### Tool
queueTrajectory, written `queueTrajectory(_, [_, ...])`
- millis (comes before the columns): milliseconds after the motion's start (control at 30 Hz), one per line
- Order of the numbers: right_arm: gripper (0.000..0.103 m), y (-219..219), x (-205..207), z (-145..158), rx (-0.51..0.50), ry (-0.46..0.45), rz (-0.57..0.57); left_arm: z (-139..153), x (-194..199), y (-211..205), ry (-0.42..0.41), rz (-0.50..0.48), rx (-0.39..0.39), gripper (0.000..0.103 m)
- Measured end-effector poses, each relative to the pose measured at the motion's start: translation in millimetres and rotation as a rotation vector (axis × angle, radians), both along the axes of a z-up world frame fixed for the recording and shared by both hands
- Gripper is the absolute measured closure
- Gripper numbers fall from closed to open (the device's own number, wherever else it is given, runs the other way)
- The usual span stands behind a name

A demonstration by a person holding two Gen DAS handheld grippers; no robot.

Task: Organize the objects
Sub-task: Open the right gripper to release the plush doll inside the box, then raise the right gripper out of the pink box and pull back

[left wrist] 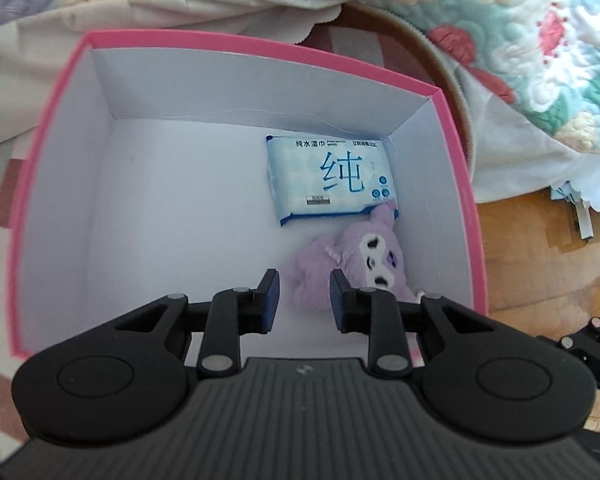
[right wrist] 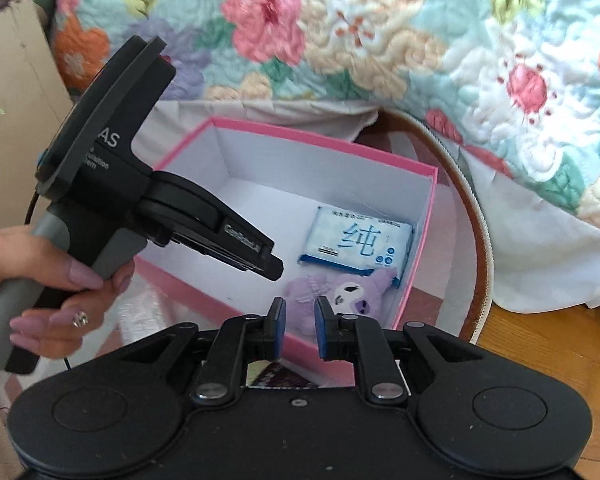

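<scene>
Inside, the pink-walled cardboard box with a white lining [left wrist: 460,184] holds two things, both toward its right side as the left wrist view shows it. A flat blue-and-white pack of wet wipes [left wrist: 332,178] lies face up in the far right corner, its long axis running along the far wall and its large blue printed character reading upright from the near side. Just nearer than the pack, touching its near right corner, a small lilac plush toy with a white face [left wrist: 352,264] lies on its side, its long axis slanting across the box floor with the head toward the right wall and the body trailing toward the middle. The left gripper [left wrist: 304,296] hovers above the box with its jaws drawn in as far as they go, a narrow gap left between them and nothing held. The right gripper [right wrist: 300,326] hangs over the near rim, jaws likewise drawn in and empty. A person's hand [right wrist: 48,276] grips the left tool's grey handle. A floral quilt [right wrist: 340,32] lies behind the box.
</scene>
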State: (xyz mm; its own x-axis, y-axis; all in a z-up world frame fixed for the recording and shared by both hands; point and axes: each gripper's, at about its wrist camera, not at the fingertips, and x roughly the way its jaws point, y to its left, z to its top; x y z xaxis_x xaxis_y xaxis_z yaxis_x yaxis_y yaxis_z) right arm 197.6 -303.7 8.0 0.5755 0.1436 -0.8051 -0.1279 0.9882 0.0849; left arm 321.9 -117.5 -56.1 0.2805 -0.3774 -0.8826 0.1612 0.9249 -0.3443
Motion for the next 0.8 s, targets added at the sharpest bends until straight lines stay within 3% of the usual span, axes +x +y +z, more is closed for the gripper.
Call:
queueTrajectory(300, [0.072, 23, -25, 20, 0.002, -0.012, 0.021, 40, -49, 22, -0.031, -0.018, -0.015, 0.071])
queueTrajectory(533, [0.069, 35, -45, 30, -0.008, -0.014, 0.028, 61, -82, 28, -0.073, -0.042, 0.039, 0.068])
queueTrajectory(800, [0.057, 44, -59, 47, -0.034, -0.007, 0.004, 104, -113, 39, -0.172, -0.114, 0.139, 0.049])
